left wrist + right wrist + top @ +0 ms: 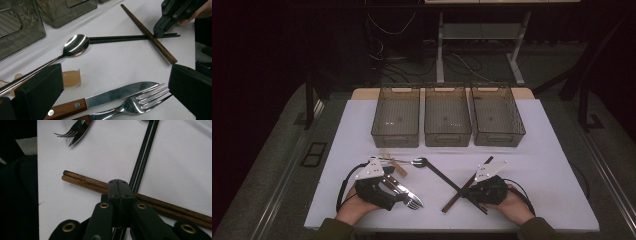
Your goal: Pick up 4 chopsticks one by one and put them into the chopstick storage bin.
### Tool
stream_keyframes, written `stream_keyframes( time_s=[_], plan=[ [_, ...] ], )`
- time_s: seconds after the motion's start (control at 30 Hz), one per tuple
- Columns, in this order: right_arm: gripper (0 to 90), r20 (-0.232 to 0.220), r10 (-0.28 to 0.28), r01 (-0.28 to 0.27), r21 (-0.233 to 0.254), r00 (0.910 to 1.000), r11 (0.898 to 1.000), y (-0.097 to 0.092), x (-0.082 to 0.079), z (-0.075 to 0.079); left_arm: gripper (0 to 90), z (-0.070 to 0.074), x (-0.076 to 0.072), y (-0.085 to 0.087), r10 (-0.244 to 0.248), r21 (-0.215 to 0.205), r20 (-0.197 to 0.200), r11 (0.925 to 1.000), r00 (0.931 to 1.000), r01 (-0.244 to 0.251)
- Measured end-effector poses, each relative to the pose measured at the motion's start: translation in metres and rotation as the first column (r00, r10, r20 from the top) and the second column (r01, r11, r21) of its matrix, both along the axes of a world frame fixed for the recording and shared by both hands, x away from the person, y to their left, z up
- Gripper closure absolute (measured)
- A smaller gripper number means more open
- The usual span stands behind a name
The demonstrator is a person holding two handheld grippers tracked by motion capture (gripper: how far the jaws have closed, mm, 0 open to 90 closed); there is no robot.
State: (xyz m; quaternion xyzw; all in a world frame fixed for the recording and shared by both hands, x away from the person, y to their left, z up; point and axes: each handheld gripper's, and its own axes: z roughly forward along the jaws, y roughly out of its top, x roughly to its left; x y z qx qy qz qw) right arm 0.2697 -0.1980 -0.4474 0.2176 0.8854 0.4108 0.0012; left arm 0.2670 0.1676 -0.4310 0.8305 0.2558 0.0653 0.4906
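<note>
- The white table (542,150) carries three smoky see-through bins in a row on its far half; the middle bin (447,121) serves as the landmark here.
- On the near side of the middle bin lie the utensils: a spoon (419,161) closest to it, and brown wooden chopsticks (462,192) crossed over black chopsticks (447,177) in an X.
- Nearer the person and left of the middle bin, a wood-handled knife (401,185) and a fork (414,202) lie side by side, their tips close together.
- A small pale translucent piece (71,77) lies beside the spoon's handle; what it is cannot be told.
- The left gripper (404,195), held in the person's left hand (357,205), sits near-left of the middle bin with its jaws spread wide; in the left gripper view the knife blade (120,93) and fork tines (147,96) lie on the table between them, untouched by the pads.
- The right gripper (468,191), in the right hand (512,202), sits near-right of the middle bin. In the right gripper view its jaws (119,191) are pressed together with nothing between them, the tips over the crossing of the two chopstick pairs.
- Whether those closed tips touch the brown wooden chopsticks (85,181) cannot be told.
</note>
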Motion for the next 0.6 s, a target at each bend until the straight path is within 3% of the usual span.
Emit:
stream_keyframes(
  time_s=[0.6],
  plan=[
    [89.9,0.007,0.011,-0.011,0.004,0.9999,1.0,0.012,0.008,-0.001,0.0,0.0,-0.001,0.0,-0.001,-0.005,-0.001,1.0,1.0,0.001]
  ],
)
